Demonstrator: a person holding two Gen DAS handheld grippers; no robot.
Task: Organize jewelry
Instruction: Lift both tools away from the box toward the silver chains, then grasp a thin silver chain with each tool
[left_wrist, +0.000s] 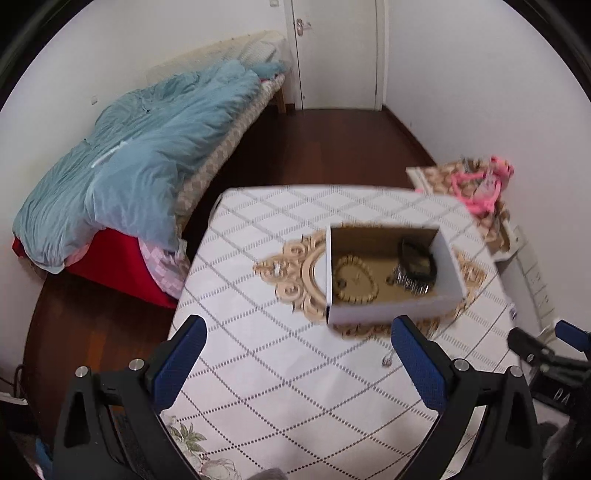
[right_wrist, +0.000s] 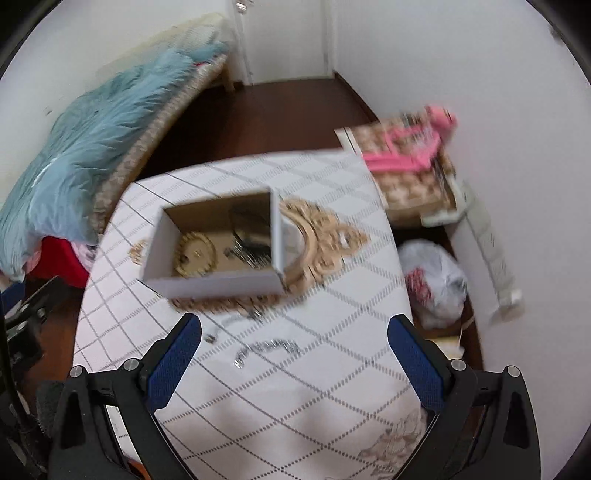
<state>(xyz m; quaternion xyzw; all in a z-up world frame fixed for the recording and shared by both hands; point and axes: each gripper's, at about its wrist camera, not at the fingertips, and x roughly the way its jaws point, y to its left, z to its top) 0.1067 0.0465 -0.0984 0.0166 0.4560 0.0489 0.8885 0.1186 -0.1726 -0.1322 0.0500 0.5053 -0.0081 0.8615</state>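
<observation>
A white cardboard box (left_wrist: 391, 312) (right_wrist: 218, 286) stands open on an ornate gold tray (left_wrist: 295, 266) (right_wrist: 321, 240) on the table. Inside lie a gold bead bracelet (left_wrist: 356, 278) (right_wrist: 195, 254) and dark and silvery pieces (left_wrist: 415, 269) (right_wrist: 251, 243). A silver chain (right_wrist: 266, 349) and a small dark piece (right_wrist: 210, 338) lie on the cloth in front of the box, between my right gripper's fingers. A small piece (left_wrist: 386, 360) shows near my left gripper's right finger. My left gripper (left_wrist: 299, 362) and right gripper (right_wrist: 295, 362) are open and empty, short of the box.
The table has a white diamond-pattern cloth (left_wrist: 295, 387) (right_wrist: 295, 398). A bed with a blue quilt (left_wrist: 140, 158) stands left. A patterned box with pink items (left_wrist: 480, 184) (right_wrist: 410, 158) sits at the back right. A white bag (right_wrist: 436, 284) lies on the floor right.
</observation>
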